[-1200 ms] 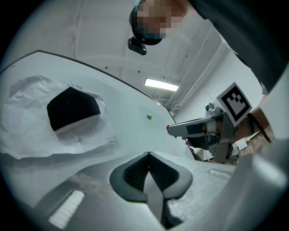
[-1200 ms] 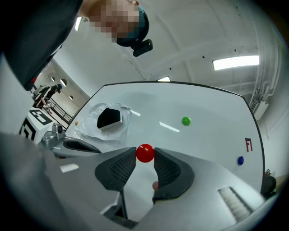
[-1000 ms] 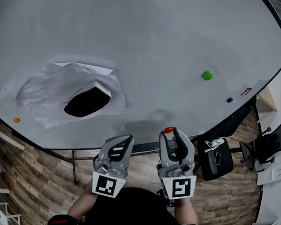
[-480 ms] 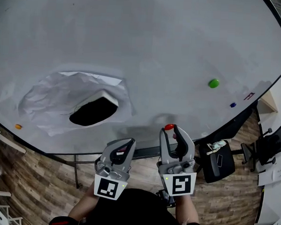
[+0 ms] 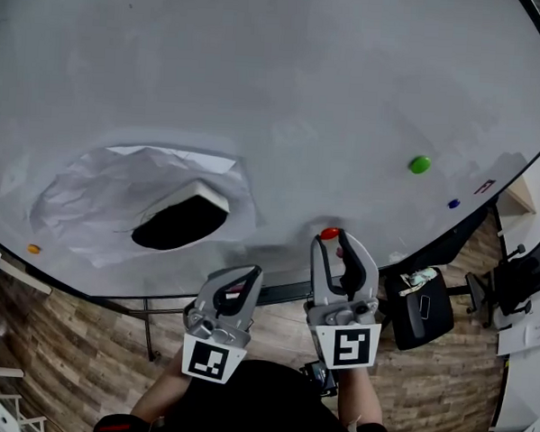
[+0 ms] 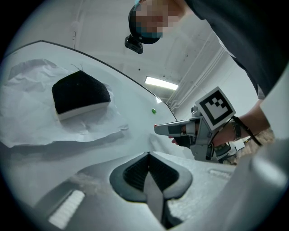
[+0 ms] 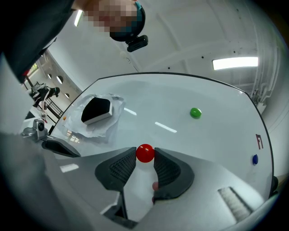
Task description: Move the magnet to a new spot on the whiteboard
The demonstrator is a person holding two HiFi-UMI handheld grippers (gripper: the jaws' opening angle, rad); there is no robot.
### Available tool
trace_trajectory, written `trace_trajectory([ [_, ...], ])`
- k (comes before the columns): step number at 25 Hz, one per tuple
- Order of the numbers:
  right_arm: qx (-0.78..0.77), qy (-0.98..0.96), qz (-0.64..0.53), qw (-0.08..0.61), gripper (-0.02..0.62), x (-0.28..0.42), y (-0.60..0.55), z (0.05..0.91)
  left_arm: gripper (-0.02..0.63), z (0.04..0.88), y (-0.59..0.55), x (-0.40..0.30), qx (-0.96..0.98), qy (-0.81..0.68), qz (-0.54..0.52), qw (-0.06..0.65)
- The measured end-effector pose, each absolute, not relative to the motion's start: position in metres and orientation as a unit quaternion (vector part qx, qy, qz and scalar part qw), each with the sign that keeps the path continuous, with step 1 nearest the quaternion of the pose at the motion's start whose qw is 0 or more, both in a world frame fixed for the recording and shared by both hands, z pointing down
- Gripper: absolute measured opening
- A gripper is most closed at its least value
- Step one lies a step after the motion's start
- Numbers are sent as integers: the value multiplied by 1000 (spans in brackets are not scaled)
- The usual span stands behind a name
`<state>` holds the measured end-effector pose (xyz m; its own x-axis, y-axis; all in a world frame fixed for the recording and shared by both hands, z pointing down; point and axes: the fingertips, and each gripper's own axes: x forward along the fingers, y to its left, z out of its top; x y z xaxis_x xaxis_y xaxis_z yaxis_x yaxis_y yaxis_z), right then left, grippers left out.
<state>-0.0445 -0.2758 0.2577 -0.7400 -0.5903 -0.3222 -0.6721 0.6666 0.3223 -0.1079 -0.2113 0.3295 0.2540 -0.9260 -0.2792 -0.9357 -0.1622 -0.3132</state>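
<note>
A: Where's the red magnet [image 7: 145, 153]?
B: Pinched between the right gripper's [image 5: 334, 244] fingers [image 7: 166, 170] at their tips, by the whiteboard's [image 5: 285, 94] lower edge, well apart from the green magnet [image 5: 420, 163].
A: The left gripper [image 6: 147, 158]?
B: Fingers pressed together, nothing in them, below the board.
A: Advice?
B: Bring it flat onto bare board, clear of the crumpled paper [image 5: 100, 193]; let go only once it sticks.

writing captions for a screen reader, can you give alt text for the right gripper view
The right gripper pinches a red magnet between its fingers in front of a whiteboard. Further off on the board sit a green magnet, a small blue magnet and a black eraser on crumpled paper.
</note>
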Motion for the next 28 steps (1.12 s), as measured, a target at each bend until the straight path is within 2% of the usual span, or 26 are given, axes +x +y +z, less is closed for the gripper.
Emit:
trace_trajectory([
  [28,-353,907,214,85,127,-56,-298,261,2,336,-231,-115,-769,606,18,202],
])
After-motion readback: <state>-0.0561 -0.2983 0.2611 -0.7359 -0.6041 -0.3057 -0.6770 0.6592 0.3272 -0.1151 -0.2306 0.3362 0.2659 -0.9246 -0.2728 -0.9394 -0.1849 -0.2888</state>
